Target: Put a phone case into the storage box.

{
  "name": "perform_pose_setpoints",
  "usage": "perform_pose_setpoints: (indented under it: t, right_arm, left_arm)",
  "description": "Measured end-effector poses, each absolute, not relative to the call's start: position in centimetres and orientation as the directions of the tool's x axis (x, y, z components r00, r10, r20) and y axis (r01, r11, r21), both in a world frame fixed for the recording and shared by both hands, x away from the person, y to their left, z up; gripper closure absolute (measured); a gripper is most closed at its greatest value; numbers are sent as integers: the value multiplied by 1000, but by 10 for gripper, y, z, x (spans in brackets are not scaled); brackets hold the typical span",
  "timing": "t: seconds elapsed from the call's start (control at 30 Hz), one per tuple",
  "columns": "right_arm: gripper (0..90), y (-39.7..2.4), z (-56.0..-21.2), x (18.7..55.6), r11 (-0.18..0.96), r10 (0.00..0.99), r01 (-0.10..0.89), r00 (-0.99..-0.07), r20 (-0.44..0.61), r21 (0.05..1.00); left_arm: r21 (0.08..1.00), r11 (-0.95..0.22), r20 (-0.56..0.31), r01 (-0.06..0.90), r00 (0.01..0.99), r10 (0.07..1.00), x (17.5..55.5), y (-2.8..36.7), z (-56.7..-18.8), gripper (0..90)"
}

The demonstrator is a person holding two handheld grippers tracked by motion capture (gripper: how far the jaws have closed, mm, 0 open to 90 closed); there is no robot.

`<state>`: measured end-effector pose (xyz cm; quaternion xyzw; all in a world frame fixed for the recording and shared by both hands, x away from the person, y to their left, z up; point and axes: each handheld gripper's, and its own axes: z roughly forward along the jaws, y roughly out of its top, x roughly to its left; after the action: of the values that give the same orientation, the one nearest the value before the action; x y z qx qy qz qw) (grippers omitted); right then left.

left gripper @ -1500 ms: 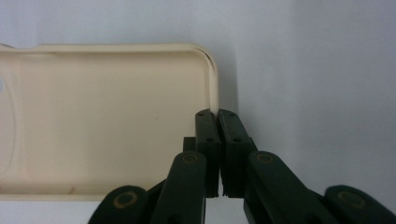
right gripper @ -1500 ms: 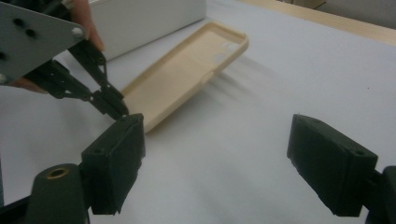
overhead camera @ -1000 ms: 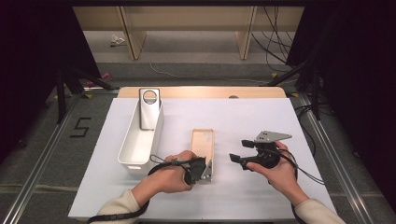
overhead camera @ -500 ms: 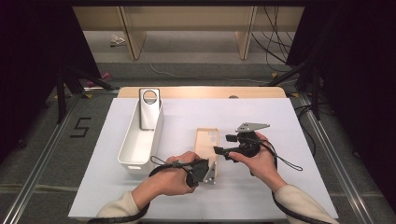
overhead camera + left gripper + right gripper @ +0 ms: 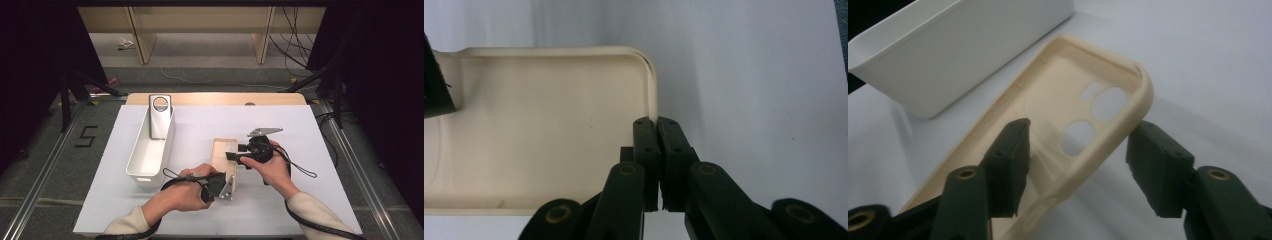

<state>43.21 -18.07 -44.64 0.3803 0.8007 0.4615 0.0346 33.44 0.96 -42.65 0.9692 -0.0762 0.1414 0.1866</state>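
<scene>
A cream phone case (image 5: 222, 150) lies open side up on the white table. My left gripper (image 5: 230, 183) is at its near end, shut on the case's rim; in the left gripper view the jaws (image 5: 657, 122) pinch the rim of the case (image 5: 549, 140) at a corner. My right gripper (image 5: 231, 156) reaches in from the right. In the right gripper view its jaws (image 5: 1080, 127) straddle the side wall of the case (image 5: 1058, 95) by the camera cutouts, one inside and one outside. They have just been closing, and a gap shows at the outer pad.
A long white bin (image 5: 137, 150) stands to the left of the case, also seen in the right gripper view (image 5: 948, 50). A grey flat piece with a round hole (image 5: 160, 115) leans upright at its far end. Dark frames and cables surround the table.
My right gripper has moved left from the table's right side to the case, and its jaws have narrowed around the case's edge. The left gripper has stayed put.
</scene>
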Motion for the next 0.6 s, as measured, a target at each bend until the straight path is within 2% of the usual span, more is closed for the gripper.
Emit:
perform_pose_setpoints:
  t: [0.23,0.6]
  right_arm:
    - [605,-184,-443,432,257,634,601,-696,338,756]
    - [716,-185,-435,429,202,618,638,-672,409,743]
  left_arm:
    - [342,-917,304,-204,948,-98,334,10,-426,871]
    - [345,-917,291,-201,952,-99,336,9,-430,871]
